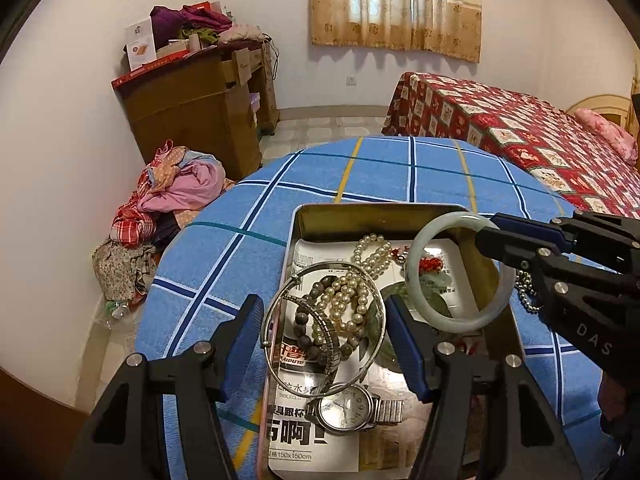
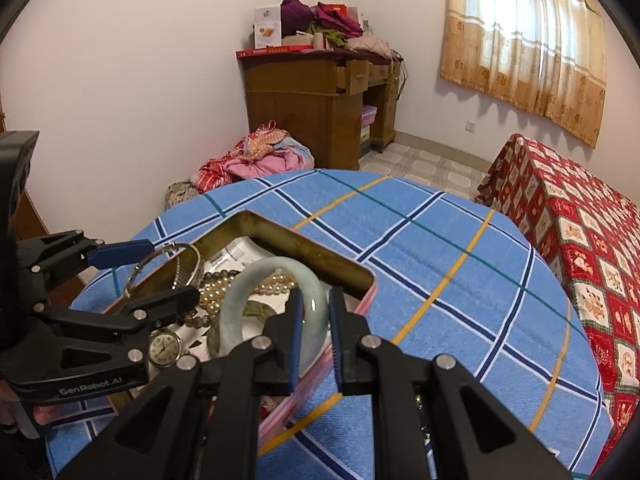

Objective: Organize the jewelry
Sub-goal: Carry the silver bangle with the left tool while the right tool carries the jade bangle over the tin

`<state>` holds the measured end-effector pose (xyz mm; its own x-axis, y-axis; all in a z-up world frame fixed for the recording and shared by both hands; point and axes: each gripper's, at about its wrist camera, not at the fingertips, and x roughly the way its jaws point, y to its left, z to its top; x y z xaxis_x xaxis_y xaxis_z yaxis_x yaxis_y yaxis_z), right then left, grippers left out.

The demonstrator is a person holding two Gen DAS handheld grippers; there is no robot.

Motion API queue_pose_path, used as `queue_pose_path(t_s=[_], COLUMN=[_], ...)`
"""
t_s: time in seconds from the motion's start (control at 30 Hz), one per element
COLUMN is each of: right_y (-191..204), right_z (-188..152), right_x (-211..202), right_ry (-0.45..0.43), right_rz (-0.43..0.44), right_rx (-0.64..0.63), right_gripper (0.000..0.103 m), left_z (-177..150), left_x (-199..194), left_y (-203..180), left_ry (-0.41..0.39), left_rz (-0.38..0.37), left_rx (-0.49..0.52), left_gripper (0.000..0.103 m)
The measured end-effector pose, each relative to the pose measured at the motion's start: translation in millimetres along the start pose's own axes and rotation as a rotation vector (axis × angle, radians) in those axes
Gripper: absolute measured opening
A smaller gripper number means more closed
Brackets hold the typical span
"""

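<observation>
The jewelry tin [image 1: 320, 216] stands open on the blue checked tablecloth [image 1: 248, 208], with a silver bangle [image 1: 280, 300], pearls and a watch [image 1: 348, 406] inside. My right gripper [image 2: 314, 332] pinches the jade bangle [image 1: 500, 292] above the tin, and I hold my left gripper [image 1: 320, 340] spread over the silver bangle.

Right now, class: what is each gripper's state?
Left gripper: open, holding nothing.
Right gripper: shut on the jade bangle.

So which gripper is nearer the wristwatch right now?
Left. The left gripper hovers open just above the wristwatch in the tin; the right gripper is off beside, shut on the jade bangle.
</observation>
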<state>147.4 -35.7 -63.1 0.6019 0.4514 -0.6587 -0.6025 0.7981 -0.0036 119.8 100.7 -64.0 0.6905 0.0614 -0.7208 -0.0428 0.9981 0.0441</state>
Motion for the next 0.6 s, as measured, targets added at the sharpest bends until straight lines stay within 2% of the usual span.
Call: queue_pose_path(t_s=[0.6], right_y=[3], right_z=[-2], right_x=[18], right_ry=[0.025], right_rz=[-0.009], right_rx=[0.009], right_gripper=[0.015], left_z=[3], left_x=[12], left_y=[1], left_ry=[0.019], left_rz=[0.020], left_rx=[0.008], left_gripper=[0.063])
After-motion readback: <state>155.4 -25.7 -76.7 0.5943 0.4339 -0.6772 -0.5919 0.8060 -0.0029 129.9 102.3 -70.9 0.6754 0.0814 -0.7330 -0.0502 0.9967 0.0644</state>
